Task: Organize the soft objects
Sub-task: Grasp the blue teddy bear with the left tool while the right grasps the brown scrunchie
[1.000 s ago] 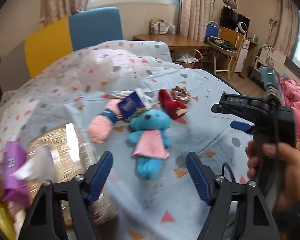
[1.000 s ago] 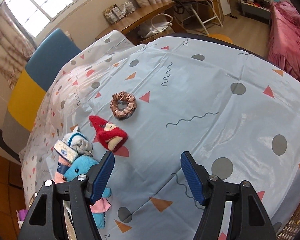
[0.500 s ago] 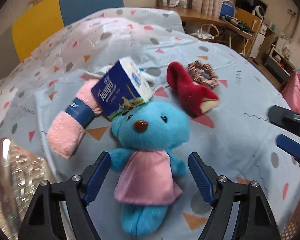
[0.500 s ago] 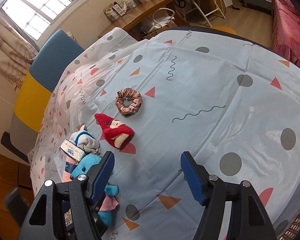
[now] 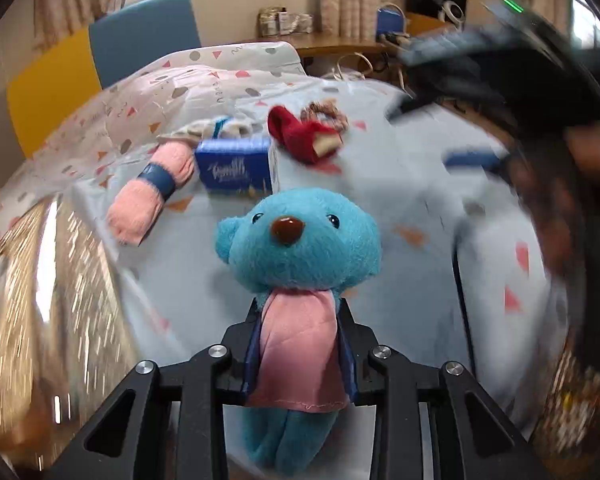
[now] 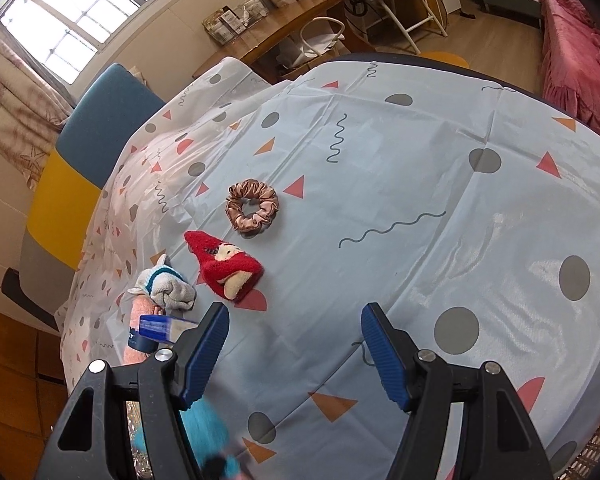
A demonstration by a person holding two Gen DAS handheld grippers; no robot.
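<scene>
Bright window (image 6: 80,28) upper left, curtains (image 6: 16,92) beside it; wooden desk (image 6: 300,20) top centre; pink bed (image 6: 576,56) upper right.

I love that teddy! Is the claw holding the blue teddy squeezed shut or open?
Shut. The left gripper has both fingers pressed against the pink dress of the blue teddy.

A round table covered with a pale blue plastic cloth (image 6: 400,168) printed with triangles, dots and squiggles carries everything. On it lie a bronze satin scrunchie (image 6: 252,205), a red plush sock (image 6: 224,265), a grey-white knitted sock (image 6: 166,287), a fuzzy pink sock with a navy band (image 5: 150,187) and a blue tissue packet (image 5: 234,170).
</scene>
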